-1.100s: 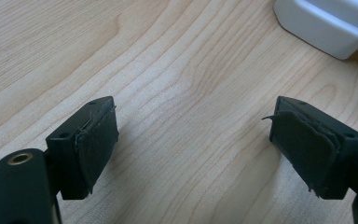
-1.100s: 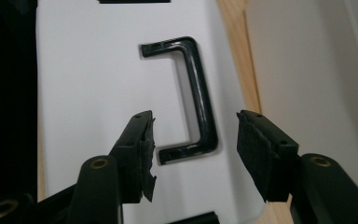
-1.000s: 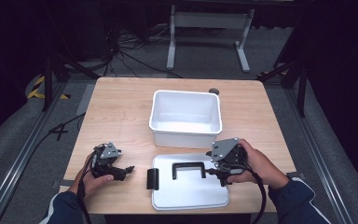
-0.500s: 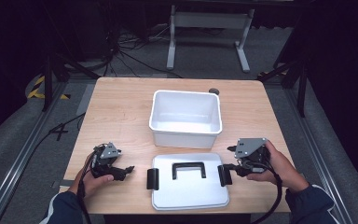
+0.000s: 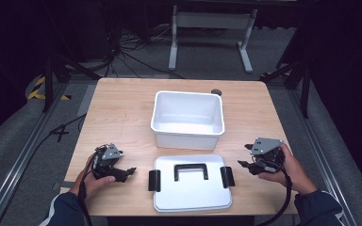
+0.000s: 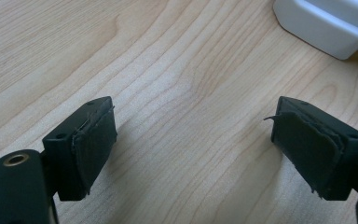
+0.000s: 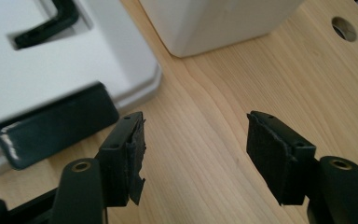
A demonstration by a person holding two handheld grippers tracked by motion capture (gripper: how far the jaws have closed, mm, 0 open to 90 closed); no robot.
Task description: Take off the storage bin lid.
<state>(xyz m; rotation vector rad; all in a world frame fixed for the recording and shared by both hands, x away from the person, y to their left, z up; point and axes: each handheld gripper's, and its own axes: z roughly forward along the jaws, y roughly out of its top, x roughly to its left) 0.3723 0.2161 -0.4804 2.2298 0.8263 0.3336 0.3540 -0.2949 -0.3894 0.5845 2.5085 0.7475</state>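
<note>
A white lid with a black handle and black end clips lies flat near the table's front edge. Behind it stands an open white bin. My left gripper rests left of the lid, open over bare wood. To the right of the lid my right gripper is open; its jaws have just been opening with nothing between them. In the right gripper view the lid's black clip lies just left of the jaws, and the bin's corner is ahead.
A small round hole sits in the wooden table behind the bin. The table's edges drop to grey floor with cables and a metal stand at the back.
My right gripper has moved off the lid's right part and out to the right of it, and its jaws stand wider. The lid lies still. The left hand has not moved.
</note>
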